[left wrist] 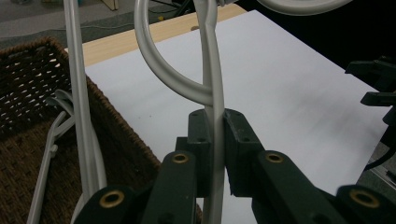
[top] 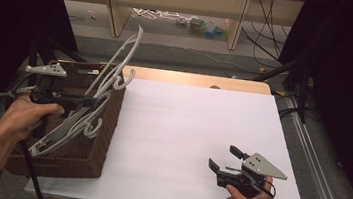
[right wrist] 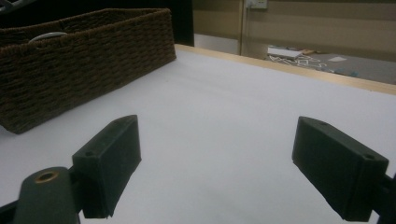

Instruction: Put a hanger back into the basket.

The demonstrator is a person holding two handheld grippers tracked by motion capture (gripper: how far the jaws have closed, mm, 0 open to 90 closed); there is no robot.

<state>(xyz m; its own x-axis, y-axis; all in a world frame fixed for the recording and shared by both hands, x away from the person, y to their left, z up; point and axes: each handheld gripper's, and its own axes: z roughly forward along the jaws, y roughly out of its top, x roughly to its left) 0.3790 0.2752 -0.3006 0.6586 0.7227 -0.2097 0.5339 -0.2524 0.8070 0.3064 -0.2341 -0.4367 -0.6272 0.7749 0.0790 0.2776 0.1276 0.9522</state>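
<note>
My left gripper (top: 94, 101) hovers over a brown wicker basket (top: 106, 137) at the table's left edge. Its jaws are shut on the thin neck of a white plastic hanger (left wrist: 212, 70), just below the curved hook. In the left gripper view (left wrist: 215, 126) the pads pinch that neck from both sides. More white hangers (top: 75, 125) lean in the basket (left wrist: 28, 79), their long bars rising past its far rim. My right gripper (top: 223, 157) rests low at the table's front right, open, with nothing between its jaws (right wrist: 219, 149).
A white sheet (top: 186, 126) covers the table, with a wooden strip (top: 192, 79) along the far edge. The basket (right wrist: 84, 60) stands to the left in the right gripper view. Beyond the table are shelf legs, cables and small items on the floor.
</note>
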